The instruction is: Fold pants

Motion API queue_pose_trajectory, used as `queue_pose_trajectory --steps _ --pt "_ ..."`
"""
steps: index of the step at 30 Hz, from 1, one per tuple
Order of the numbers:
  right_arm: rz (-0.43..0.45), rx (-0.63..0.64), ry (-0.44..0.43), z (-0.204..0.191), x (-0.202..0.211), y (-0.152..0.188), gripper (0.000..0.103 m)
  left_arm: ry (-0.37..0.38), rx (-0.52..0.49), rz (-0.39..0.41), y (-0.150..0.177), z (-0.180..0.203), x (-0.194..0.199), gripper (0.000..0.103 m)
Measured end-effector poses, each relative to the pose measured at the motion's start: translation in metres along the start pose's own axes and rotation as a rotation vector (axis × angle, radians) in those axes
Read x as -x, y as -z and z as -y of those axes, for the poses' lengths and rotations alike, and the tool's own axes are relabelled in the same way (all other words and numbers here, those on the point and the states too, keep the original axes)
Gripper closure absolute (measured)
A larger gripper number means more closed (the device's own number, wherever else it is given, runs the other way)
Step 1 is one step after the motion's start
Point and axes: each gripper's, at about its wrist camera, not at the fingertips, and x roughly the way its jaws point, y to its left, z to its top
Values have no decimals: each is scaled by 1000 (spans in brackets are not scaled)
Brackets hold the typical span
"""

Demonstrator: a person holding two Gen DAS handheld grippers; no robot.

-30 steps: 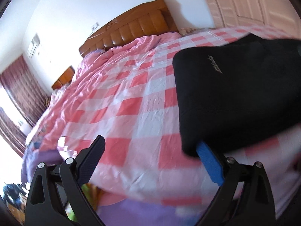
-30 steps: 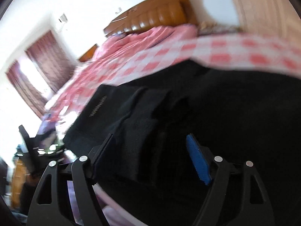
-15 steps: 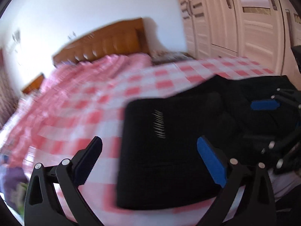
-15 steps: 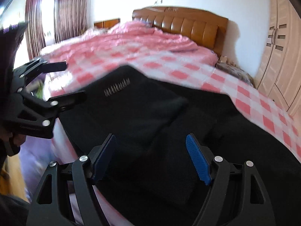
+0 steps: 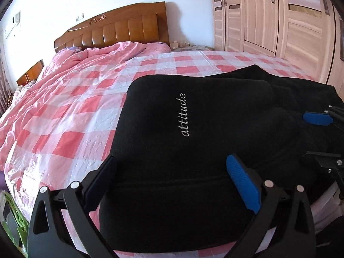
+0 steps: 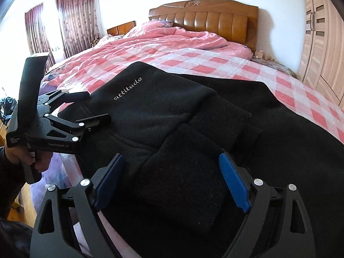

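The left gripper (image 5: 172, 172) has its jaws spread wide and they hold nothing; the black pants (image 5: 193, 150) lie just under and between its two fingers. The right gripper (image 6: 172, 172) is also spread, with nothing pinched, and it hovers over a folded, ribbed part of the same pants (image 6: 182, 129). In the right wrist view the left gripper (image 6: 94, 107) shows at the left side, with its fingers at the near left edge of the fabric; I cannot tell if they touch it. The pants are folded into a thick pile at the near edge of the bed (image 5: 75, 118), and the white word "attitude" (image 5: 185, 116) is on the top layer. The pink checked cover goes far to a wooden headboard (image 5: 120, 30). A wardrobe (image 5: 279, 17) stands at the far right and curtains (image 6: 73, 28) at the far left.
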Motion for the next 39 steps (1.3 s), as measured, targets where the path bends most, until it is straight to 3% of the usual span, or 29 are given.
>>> queue_pose_trajectory --steps 7,10,13,15,18,22,27,31,36,38,39 --pt "3 -2 0 2 -1 1 17 -7 0 -12 -2 0 1 1" --pt "7 -8 -2 3 -1 1 17 -14 31 -9 -20 -2 16 2" --pt "8 -9 1 3 -2 0 17 150 118 65 -57 -10 36 2" --pt "8 -10 -1 3 -2 0 17 225 146 73 -81 -11 30 2" --pt "7 -8 -3 4 -2 1 17 250 118 -3 -99 -4 -11 2" --pt "7 -13 -16 4 -1 2 17 236 191 -155 -79 -20 -76 8" --pt "-21 -76 -47 13 10 -10 17 282 266 -110 -90 -41 -48 6" --pt "18 -44 -9 22 16 -33 16 238 185 -66 -115 -40 -37 5" --pt "-93 -4 -68 27 -24 -51 15 235 113 -209 -123 -23 -91 5" --pt "-161 -1 -48 30 -43 -46 14 221 78 -207 -119 -20 -103 2" --pt "-140 0 -55 30 -42 -44 14 207 57 -199 -119 -18 -104 2"
